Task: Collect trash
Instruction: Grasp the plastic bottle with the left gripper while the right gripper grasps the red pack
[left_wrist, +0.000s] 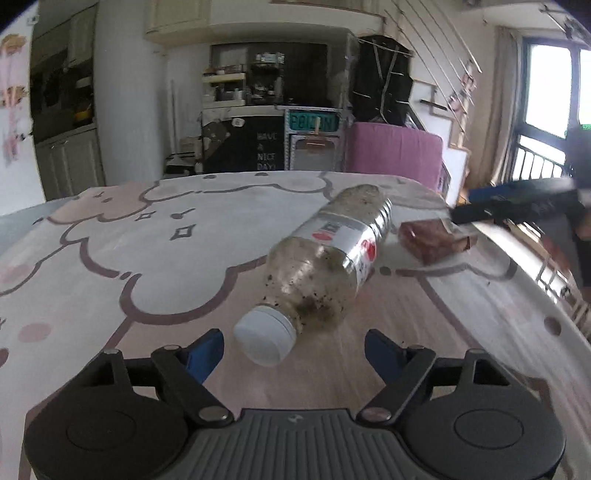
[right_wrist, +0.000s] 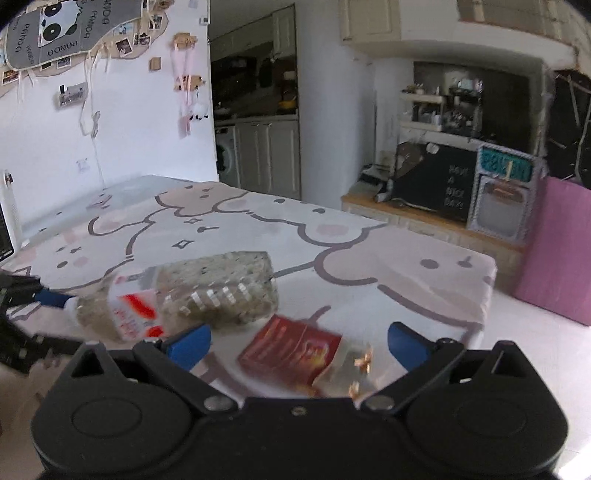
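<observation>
We see a dirty plastic bottle (left_wrist: 325, 258) lying on its side on a tabletop (left_wrist: 129, 258) covered with a cartoon-print cloth, its white cap (left_wrist: 265, 335) toward our left claw (left_wrist: 293, 350). That claw's jaws stand apart, the cap just ahead of the gap, untouched. Just beside the bottle lies a red wrapper (right_wrist: 290, 354). Our right claw (right_wrist: 299, 343) is spread wide around the wrapper, its blue fingers (right_wrist: 188, 345) clear of it on both sides.

Daylit, window (left_wrist: 554, 92) glare, motion blur, fisheye
</observation>
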